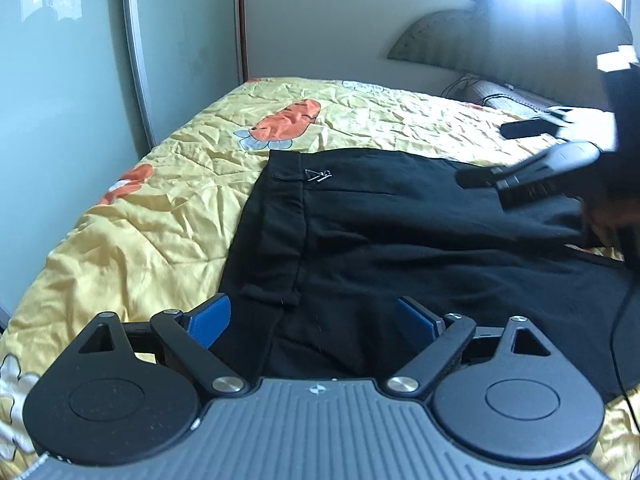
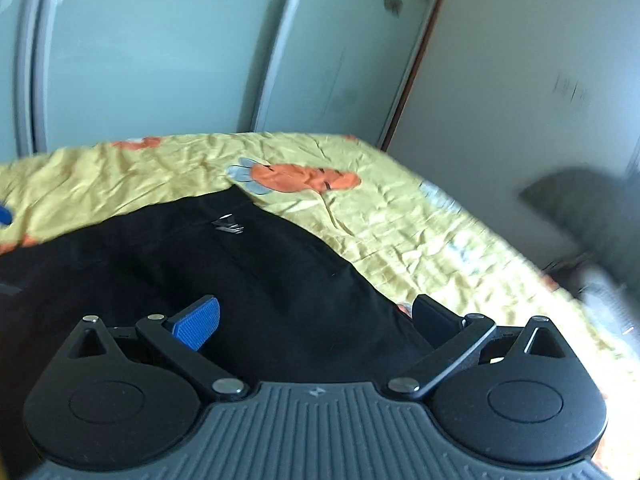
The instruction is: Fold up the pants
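Left wrist view shows us the black pants (image 1: 400, 240) lying on the bed (image 1: 160, 208), apparently doubled leg over leg, with our left tongs (image 1: 312, 320) and right tongs (image 2: 316, 320) both spread apart above the pants, empty, further folds pending.

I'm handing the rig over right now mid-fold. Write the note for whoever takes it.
Left gripper: open, nothing between its pads, hovering over the near edge of the black pants.
Right gripper: open, empty, above the pants on the other side.
Pants lie on the yellow bedspread, waistband with its small metal emblem on the left in the left wrist view.
Done: pants look folded at least once; exact count unclear.
Left: regrasp, finish the fold, smooth it.
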Action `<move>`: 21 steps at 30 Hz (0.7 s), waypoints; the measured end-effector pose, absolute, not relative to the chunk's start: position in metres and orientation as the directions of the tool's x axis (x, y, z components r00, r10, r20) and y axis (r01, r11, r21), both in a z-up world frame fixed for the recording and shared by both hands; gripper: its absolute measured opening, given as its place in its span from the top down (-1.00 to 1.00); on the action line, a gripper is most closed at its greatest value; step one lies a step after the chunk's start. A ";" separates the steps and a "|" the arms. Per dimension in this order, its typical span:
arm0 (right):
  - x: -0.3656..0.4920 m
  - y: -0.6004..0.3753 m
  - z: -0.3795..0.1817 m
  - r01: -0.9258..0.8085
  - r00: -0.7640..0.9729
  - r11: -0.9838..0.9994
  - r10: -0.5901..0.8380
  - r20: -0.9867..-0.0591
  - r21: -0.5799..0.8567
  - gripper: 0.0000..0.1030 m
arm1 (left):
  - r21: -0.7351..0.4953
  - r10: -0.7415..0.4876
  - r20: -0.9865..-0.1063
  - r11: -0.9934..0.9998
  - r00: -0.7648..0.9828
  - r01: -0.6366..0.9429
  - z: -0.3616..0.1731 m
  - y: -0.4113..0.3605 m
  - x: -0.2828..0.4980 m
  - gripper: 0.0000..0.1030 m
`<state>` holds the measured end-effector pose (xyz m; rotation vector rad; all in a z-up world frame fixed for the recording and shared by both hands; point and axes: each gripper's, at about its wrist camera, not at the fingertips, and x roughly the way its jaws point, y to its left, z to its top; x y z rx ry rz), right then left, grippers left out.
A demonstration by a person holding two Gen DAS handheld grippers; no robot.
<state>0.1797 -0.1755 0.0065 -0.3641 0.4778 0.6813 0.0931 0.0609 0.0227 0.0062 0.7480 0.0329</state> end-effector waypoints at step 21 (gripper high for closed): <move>0.338 -0.150 -0.034 -0.854 0.302 0.511 0.636 -0.710 0.095 0.74 | -0.199 -0.097 -0.795 0.974 0.599 -0.106 0.025 0.093 0.270 -0.78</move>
